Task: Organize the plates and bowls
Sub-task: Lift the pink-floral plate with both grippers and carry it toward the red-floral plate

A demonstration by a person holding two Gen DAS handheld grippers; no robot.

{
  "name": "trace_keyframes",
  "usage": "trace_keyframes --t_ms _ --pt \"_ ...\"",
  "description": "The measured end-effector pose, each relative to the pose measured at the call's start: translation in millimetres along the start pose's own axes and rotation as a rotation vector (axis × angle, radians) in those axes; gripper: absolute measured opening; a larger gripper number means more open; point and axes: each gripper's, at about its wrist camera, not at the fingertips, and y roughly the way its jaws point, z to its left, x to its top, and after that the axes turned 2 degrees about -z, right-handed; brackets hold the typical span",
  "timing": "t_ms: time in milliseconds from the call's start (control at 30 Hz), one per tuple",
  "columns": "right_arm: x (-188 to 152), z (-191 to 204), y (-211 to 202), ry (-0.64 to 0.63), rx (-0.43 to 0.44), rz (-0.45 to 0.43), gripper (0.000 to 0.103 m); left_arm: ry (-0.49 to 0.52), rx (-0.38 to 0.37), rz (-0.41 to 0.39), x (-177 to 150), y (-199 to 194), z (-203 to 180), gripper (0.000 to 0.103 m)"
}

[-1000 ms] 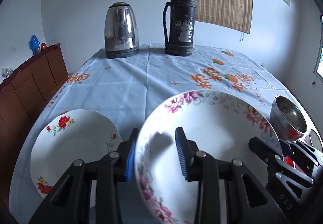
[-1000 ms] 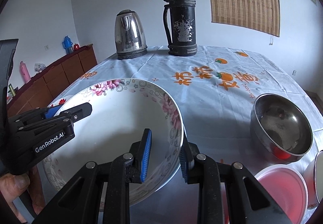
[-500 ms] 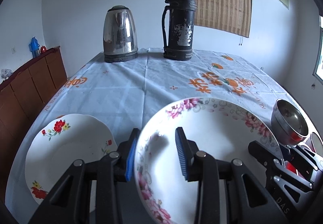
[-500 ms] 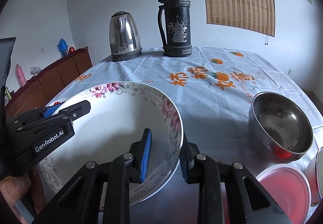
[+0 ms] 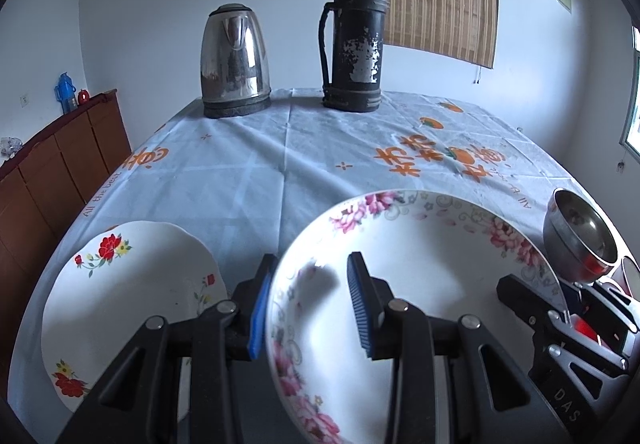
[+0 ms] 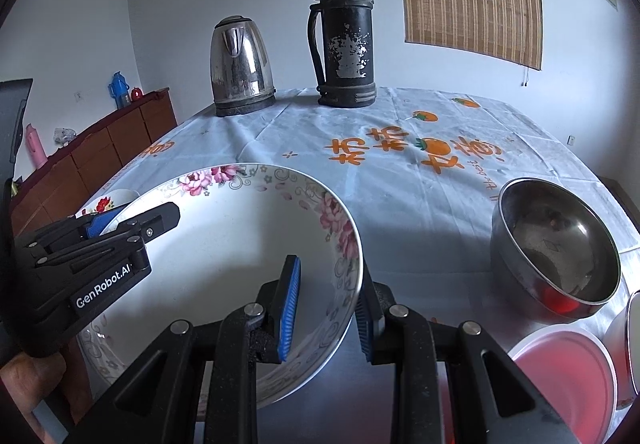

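A large white bowl with pink flowers on its rim (image 5: 432,276) hangs above the table, carried between both grippers. My left gripper (image 5: 310,276) is shut on its left rim, one blue pad inside and one outside. My right gripper (image 6: 326,296) is shut on the right rim (image 6: 348,244) in the same way. Each gripper shows in the other's view: the right gripper (image 5: 556,300) and the left gripper (image 6: 132,220). A white plate with red flowers (image 5: 132,296) lies on the tablecloth just left of the bowl. A steel bowl (image 6: 556,244) stands to the right.
A steel kettle (image 6: 242,64) and a tall black flask (image 6: 346,36) stand at the table's far end. A pink plastic bowl (image 6: 560,376) sits near the right front, with another vessel's rim (image 6: 632,324) beside it. A wooden sideboard (image 5: 60,164) runs along the left.
The left wrist view has drifted slightly, so the red-flowered plate sits a little further left in it. Both grips on the pink-flowered bowl are the same.
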Motion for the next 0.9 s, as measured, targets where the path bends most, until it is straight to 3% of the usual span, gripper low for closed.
trace_keyframes --t_ms 900 --pt "0.0 -0.6 7.8 -0.003 -0.030 0.031 0.028 0.025 0.008 0.025 -5.4 10.5 -3.5 0.034"
